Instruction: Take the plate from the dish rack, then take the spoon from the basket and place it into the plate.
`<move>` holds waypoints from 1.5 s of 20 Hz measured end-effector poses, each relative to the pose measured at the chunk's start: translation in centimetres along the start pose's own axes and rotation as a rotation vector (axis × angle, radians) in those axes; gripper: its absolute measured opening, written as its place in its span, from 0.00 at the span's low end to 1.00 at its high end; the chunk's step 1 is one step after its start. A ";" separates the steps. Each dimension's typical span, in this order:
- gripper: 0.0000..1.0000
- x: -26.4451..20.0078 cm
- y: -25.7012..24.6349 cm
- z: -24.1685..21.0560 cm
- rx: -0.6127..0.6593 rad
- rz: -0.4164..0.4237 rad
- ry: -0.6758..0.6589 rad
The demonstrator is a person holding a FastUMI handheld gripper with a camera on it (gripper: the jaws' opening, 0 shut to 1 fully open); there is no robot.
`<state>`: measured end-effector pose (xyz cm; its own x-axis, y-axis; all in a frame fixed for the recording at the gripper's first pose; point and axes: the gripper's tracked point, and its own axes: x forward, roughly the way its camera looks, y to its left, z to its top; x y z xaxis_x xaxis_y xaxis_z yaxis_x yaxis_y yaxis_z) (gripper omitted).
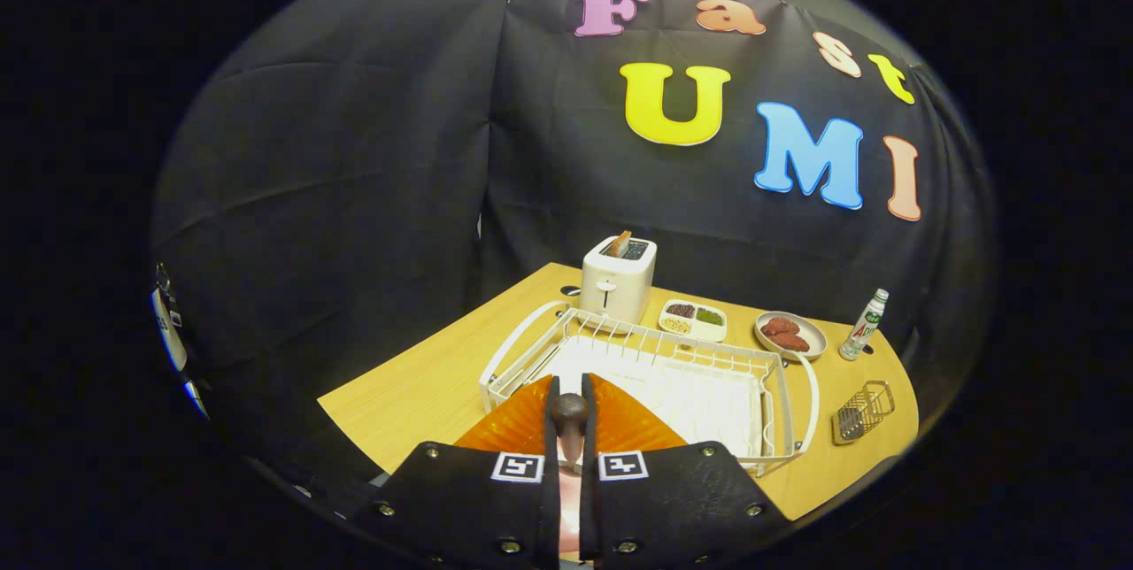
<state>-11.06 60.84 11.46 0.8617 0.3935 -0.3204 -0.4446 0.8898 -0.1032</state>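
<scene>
Fingers [571, 406] clamped on the spoon [570, 428] above the orange plate [509, 428]; bottle [865, 325] label unreadable.

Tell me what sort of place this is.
Probably a mock kitchen set up in a booth: a toaster, a dish rack and a plate of meat stand on a wooden table against black cloth. The tongs are shut on a spoon.

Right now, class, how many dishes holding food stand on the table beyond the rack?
2: a divided tray beside the toaster, and a round plate between that tray and the bottle.
</scene>
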 end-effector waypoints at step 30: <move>0.75 1.4 1.9 -1.3 0.020 0.028 -0.013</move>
<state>-10.99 62.78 9.58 0.8521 0.4213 -0.3104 -0.4638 0.8827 -0.0753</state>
